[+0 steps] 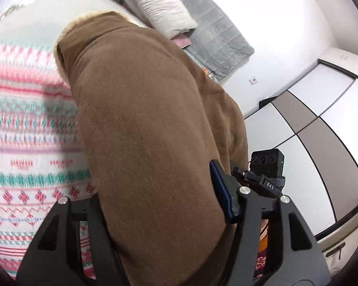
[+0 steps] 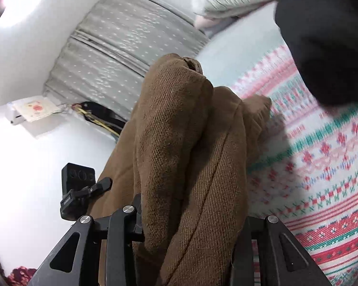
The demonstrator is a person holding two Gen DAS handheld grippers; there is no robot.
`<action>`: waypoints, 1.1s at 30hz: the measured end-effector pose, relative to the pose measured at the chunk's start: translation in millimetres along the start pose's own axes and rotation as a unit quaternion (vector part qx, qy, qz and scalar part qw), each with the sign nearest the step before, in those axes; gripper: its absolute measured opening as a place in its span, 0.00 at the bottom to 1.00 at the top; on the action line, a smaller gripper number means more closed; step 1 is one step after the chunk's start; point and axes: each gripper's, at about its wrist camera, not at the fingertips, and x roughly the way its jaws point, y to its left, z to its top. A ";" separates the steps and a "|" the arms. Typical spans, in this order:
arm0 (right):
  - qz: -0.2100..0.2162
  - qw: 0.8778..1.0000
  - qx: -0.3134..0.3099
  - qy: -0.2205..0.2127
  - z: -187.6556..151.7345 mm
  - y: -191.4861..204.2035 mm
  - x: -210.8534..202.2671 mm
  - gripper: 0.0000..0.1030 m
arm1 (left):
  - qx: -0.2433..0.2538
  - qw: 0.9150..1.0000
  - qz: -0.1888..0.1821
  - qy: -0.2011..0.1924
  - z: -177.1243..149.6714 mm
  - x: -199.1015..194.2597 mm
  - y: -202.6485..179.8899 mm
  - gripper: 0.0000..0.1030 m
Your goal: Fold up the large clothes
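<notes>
A large brown fleece garment with a cream lining at its collar hangs between both grippers above a patterned bedspread. My left gripper is shut on the brown garment, which drapes over its jaws; one blue finger pad shows at the cloth's right edge. My right gripper is shut on the same garment, whose bunched folds hide its fingertips. The other gripper's camera block shows beside the cloth in each view, in the left wrist view and the right wrist view.
The bed carries a pink, green and white patterned cover. A white pillow and a grey quilt lie at its head. A black garment lies on the bed. Wardrobe doors and a grey curtain stand around.
</notes>
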 end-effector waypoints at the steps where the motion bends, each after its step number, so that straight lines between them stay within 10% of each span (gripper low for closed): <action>1: 0.003 1.000 -0.008 -0.009 6.3 10.4 -6.2 0.34 | 0.010 1.000 -0.003 -0.005 8.0 -4.5 -12.3 0.59; 10: -0.028 0.995 -0.062 -0.069 87.2 64.0 -93.5 0.34 | 0.057 0.997 -0.056 -0.017 91.6 32.3 -96.1 0.59; 18: -0.119 0.983 -0.082 -0.109 182.8 64.0 -193.6 0.34 | 0.066 0.989 -0.134 0.013 168.2 152.7 -161.5 0.60; 25: -0.185 0.973 -0.010 -0.135 233.4 -41.0 -219.5 0.35 | 0.066 0.986 -0.132 0.080 210.9 306.1 -145.9 0.61; 30: -0.267 0.949 0.109 -0.125 232.3 -168.5 -195.4 0.43 | 0.027 0.989 -0.048 0.134 188.1 423.3 -86.2 0.71; 33: -0.212 0.954 0.141 -0.158 212.1 -213.7 -190.1 0.53 | 0.021 0.989 -0.090 0.116 182.8 419.3 -69.5 0.77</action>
